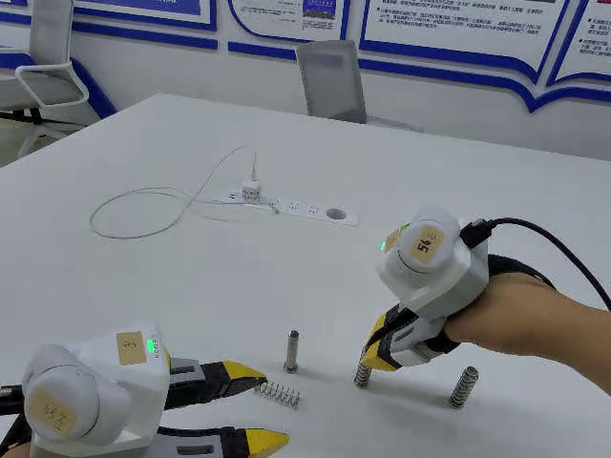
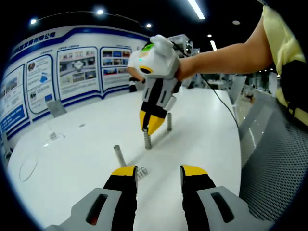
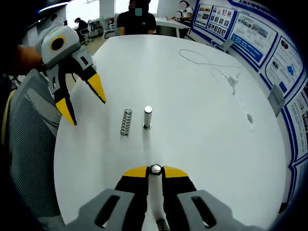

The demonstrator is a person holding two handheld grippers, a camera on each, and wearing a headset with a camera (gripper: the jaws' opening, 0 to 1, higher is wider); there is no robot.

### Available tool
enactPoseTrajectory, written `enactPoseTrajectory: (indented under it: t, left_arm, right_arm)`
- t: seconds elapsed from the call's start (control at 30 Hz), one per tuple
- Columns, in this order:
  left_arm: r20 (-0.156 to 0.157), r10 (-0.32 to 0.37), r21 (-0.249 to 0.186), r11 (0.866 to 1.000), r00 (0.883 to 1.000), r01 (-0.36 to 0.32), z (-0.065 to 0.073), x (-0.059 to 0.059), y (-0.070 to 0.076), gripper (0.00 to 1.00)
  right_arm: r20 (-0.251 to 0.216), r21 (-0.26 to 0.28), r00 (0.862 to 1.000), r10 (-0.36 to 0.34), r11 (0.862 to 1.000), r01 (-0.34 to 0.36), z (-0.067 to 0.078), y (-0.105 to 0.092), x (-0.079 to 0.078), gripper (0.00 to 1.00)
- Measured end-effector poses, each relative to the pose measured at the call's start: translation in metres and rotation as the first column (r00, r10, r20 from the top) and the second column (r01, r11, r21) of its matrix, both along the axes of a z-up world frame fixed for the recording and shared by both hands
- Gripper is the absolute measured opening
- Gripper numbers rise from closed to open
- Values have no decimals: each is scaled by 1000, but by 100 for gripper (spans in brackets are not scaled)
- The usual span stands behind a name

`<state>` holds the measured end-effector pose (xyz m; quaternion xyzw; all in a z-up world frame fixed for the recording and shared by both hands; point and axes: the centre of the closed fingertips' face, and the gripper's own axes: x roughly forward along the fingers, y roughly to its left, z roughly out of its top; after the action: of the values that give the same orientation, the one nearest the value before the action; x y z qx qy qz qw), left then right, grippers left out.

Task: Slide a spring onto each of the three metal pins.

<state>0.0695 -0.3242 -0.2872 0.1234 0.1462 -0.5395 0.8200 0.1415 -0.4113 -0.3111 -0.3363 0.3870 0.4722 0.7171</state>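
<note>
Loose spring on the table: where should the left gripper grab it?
Probably best to grip the spring across its middle coils, coming down from above with the left gripper: it lies flat on its side, so both flanks are exposed.

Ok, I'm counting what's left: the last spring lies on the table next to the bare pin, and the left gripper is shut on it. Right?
Not quite: the left gripper is open, jaws apart, and the spring lies loose by one tip, as the left gripper view shows. It does lie on the table next to the bare pin.
</note>
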Motion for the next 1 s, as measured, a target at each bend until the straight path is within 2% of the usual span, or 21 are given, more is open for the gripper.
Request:
enactPoseTrajectory:
  t: [0.27, 0.6, 0.77, 1.0]
  left_arm:
    - [1, 3, 1, 1000, 1000, -3, 2, -1, 1, 36]
    - [5, 3, 0, 1000, 1000, -3, 3, -1, 0, 37]
    - [7, 3, 0, 1000, 1000, -3, 3, -1, 0, 37]
    - [7, 7, 6, 1000, 1000, -7, 2, 1, 2, 37]
  right_arm:
    - [-1, 4, 1000, -2, 1000, 2, -3, 0, 0, 12]
    - [21, 13, 1000, -3, 1000, 3, 0, -1, 0, 16]
    - [30, 26, 1000, -9, 1000, 9, 7, -1, -1, 16]
    - [61, 58, 998, 9, 998, -13, 23, 14, -5, 16]
